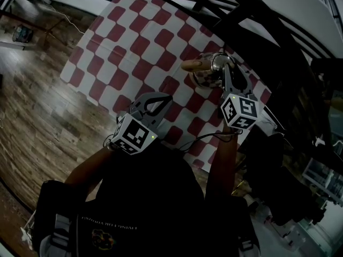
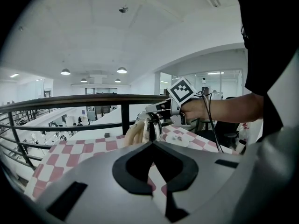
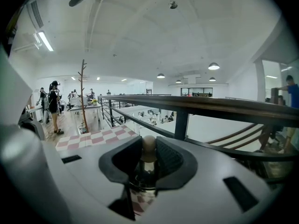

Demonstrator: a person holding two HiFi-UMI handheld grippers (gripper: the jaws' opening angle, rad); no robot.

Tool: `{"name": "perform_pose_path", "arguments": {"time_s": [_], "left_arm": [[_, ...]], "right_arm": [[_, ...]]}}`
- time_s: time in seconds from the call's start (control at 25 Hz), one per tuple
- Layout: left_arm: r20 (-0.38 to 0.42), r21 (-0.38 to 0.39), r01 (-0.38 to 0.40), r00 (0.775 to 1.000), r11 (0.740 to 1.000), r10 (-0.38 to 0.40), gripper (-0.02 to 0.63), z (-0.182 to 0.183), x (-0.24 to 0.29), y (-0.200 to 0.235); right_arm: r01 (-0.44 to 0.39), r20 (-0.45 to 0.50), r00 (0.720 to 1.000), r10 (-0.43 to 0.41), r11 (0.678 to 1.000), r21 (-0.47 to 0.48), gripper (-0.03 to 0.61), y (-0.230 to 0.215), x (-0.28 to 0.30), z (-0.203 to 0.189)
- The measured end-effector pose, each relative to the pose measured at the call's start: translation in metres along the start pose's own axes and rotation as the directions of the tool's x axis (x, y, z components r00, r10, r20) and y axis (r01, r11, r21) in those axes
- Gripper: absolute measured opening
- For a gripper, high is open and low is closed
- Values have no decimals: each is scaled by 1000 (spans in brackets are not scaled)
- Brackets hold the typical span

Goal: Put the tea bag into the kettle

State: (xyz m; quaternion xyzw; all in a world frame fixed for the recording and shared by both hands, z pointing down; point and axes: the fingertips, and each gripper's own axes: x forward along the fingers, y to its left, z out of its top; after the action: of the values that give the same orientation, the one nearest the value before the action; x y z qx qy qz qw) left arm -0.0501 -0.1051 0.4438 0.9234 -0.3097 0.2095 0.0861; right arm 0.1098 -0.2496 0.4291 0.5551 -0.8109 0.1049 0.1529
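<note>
— Two tools over the checked cloth [image 1: 134, 47]; how does the left tool [image 1: 163, 98] stand?
— Closed tight. In the left gripper view its jaws meet at the tips with nothing between them. It hangs above the near part of the cloth, well short of the kettle [image 1: 215, 63], and points towards it.
— And the right tool [image 1: 226, 71]?
— Narrowed about halfway, and it has something. In the right gripper view a round wooden knob [image 3: 148, 148] sits between the pads, pressed from both sides, with a dark stem and a shiny metal rim below it.
— Does that knob belong to the kettle?
— It stands at the kettle's top. In the left gripper view the right tool reaches in from the right, its tips at the top of the steel body. Whether the lid is lifted off I cannot tell.
— Where is the kettle?
— On the red-and-white cloth that covers the counter, towards the far edge, by the dark railing [image 2: 93, 98]. Its pale wooden handle [image 1: 192, 65] sticks out to the left in the head view.
— And the tea bag?
— I cannot make it out. A small white dish [image 2: 177, 140] lies on the cloth just beside the kettle, on its right in the left gripper view. There are a few specks on it, too small to name.
</note>
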Motion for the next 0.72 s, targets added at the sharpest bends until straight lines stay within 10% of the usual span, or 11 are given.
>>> {"name": "perform_pose_path", "arguments": {"time_s": [0.72], "left_arm": [[5, 13, 4, 1000, 1000, -4, 6, 4, -2, -7]], "right_arm": [[-1, 56, 998, 0, 1000, 10, 104, 1, -25, 14]]}}
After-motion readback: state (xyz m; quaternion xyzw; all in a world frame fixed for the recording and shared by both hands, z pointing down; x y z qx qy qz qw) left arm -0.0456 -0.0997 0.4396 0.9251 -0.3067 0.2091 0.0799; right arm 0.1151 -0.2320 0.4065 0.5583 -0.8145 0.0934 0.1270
